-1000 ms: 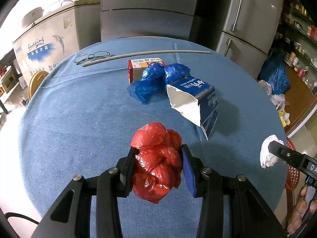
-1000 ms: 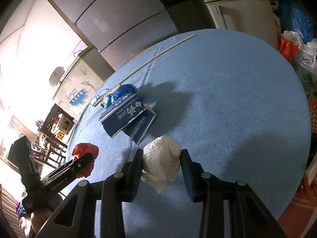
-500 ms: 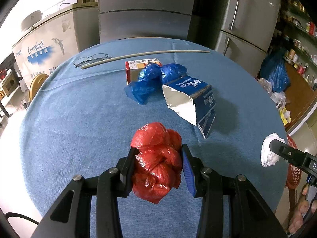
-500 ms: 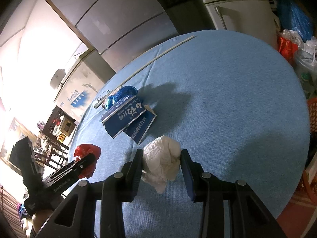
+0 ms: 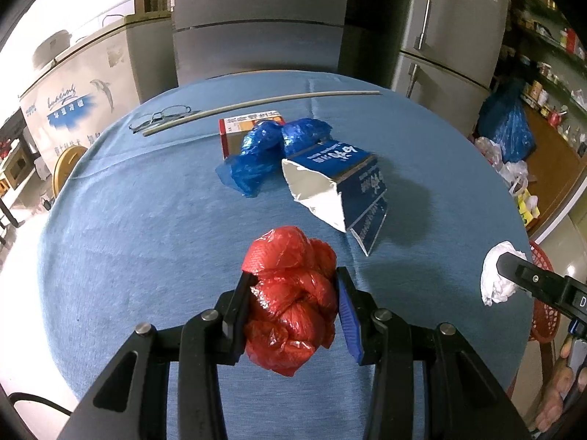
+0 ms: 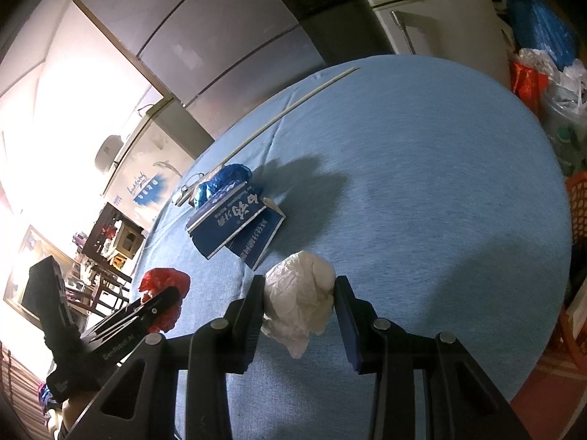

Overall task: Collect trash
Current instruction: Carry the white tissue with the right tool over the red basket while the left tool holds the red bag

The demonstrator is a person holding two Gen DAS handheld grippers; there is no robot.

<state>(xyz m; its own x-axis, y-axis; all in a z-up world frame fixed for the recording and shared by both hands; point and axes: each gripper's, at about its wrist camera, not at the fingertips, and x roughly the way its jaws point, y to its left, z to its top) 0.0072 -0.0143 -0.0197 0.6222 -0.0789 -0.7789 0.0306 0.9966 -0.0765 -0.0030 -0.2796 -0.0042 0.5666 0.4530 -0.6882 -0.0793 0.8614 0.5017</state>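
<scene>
A red bag [image 5: 291, 300] is squeezed by the left gripper [image 5: 293, 308], a white wad [image 6: 299, 300] by the right gripper [image 6: 299, 311], both above the round blue table [image 5: 146, 238]. 2 grey fridges [image 5: 451, 25] are seen behind it.

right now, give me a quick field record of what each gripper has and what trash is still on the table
left gripper: shut on red plastic bag
right gripper: shut on white crumpled wad
surface: round table with blue cloth
trash still lying: blue carton, torn open, on its side; blue plastic bag beside it; small red-and-white box behind the bag
other items: eyeglasses; long thin stick at the far edge
bin: red basket past the table's right edge
</scene>
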